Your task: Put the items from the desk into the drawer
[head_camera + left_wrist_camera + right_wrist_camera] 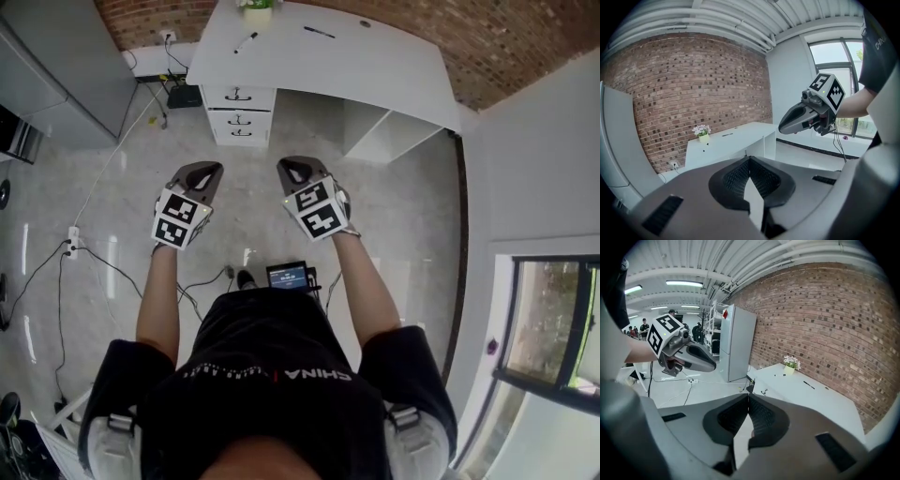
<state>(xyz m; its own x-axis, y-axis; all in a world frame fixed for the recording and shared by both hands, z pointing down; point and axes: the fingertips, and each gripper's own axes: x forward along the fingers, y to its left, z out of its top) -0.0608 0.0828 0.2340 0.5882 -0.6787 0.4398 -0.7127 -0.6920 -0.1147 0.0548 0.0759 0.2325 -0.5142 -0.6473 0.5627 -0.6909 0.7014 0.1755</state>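
Head view, nearest first: both grippers are held up side by side in the air, well short of the desk (375, 66). The left gripper (208, 171) is seen with its jaws pressed together at the tips and nothing between them. The right gripper (293, 169) is likewise closed and empty (each gripper's own view confirms this). Beyond them, the drawer unit (239, 114) is tucked under the desk's left end, all three drawers pushed in. On the desk top a black marker (246, 41) is laid near the left end and a pen (319, 32) further right. A potted flower (257, 7) is set at the desk's back edge, against the brick wall (506, 37).
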